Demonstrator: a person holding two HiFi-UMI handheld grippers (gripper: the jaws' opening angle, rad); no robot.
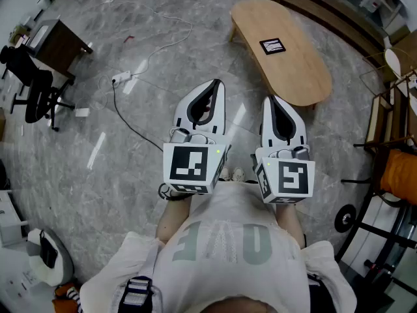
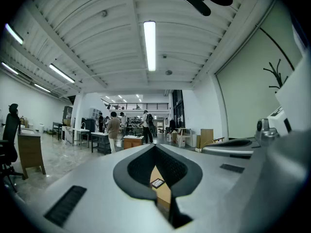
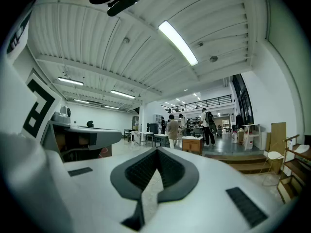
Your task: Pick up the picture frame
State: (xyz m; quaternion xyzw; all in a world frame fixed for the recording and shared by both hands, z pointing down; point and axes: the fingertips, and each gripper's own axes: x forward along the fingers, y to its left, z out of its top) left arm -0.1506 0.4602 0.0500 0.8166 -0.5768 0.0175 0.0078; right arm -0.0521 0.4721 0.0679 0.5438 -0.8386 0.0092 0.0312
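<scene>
While both grippers are held level and side by side in the middle of the head view, the small black-rimmed picture frame (image 1: 272, 45) is seen lying flat on the light wooden oval surface (image 1: 296, 77) in the upper right of the frame, well apart from them. The white left gripper (image 1: 217, 83) is closed, its dark padded jaws brought together at the tips with nothing held between them. Through the hollow behind those tips, low in the centre of the left gripper view, the picture frame (image 2: 157, 183) and a strip of the surface (image 2: 164, 198) are glimpsed. The white right gripper (image 1: 270, 100) is likewise closed and empty, and only pale flooring is seen through its hollow. A grey marbled floor (image 1: 130, 155) fills most of the head view. A white power strip (image 1: 121, 77) with a black cable is seen at the upper left, and a black office chair (image 1: 36, 93) at the left edge.
</scene>
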